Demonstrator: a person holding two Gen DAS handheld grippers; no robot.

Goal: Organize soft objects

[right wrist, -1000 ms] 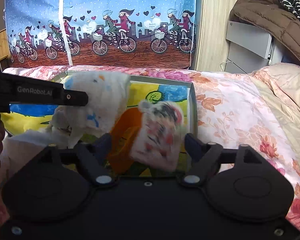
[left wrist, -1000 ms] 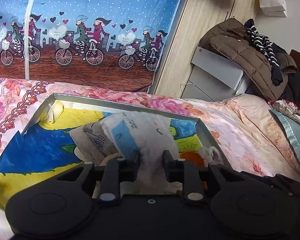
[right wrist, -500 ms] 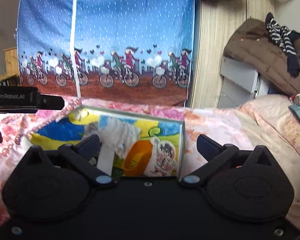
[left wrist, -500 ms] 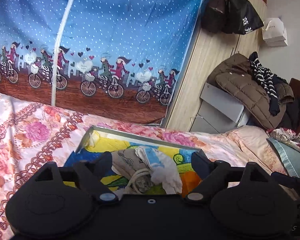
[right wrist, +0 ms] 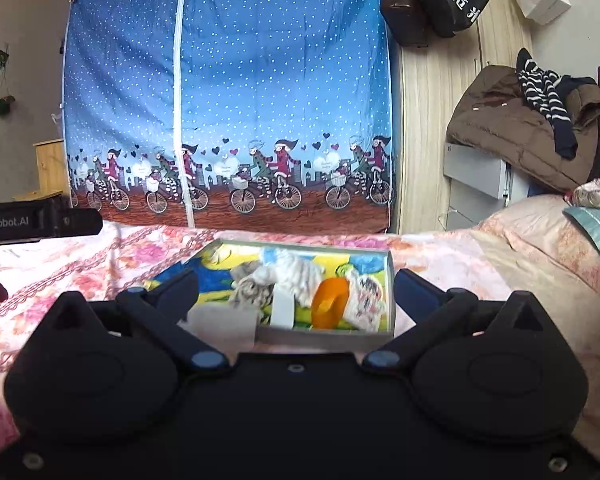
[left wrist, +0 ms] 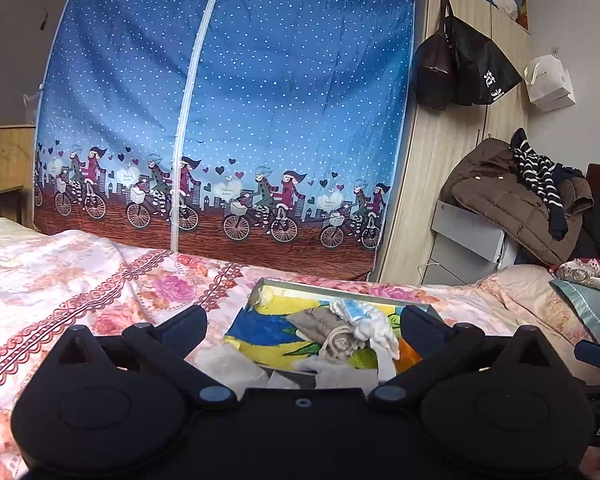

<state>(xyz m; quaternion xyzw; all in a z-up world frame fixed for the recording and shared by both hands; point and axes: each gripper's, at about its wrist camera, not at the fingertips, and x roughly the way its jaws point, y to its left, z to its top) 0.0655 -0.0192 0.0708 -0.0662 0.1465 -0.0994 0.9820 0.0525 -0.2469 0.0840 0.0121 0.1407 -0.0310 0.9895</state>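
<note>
A shallow box (right wrist: 332,338) with a bright blue-and-yellow picture lining lies on the bed. It holds soft items: a white-and-blue cloth (right wrist: 296,270), a grey patterned cloth (right wrist: 252,290), an orange piece (right wrist: 332,302) and a white flowered pouch (right wrist: 366,300). The box (left wrist: 340,289) and the white-and-blue cloth (left wrist: 364,320) also show in the left wrist view. My left gripper (left wrist: 304,320) is open and empty, held back above the box's near side. My right gripper (right wrist: 296,284) is open and empty, also drawn back from the box.
The bed has a pink flowered sheet (left wrist: 80,280). A blue fabric wardrobe (left wrist: 228,120) stands behind it, with a wooden cupboard (left wrist: 432,200) to its right. A brown coat (left wrist: 508,200) lies on a grey unit at right. A folded pale cloth (right wrist: 224,322) lies at the box's near edge.
Both grippers opened, let go of the cloths into the box, and pulled back and up. The box now looks smaller and farther away in both views.
</note>
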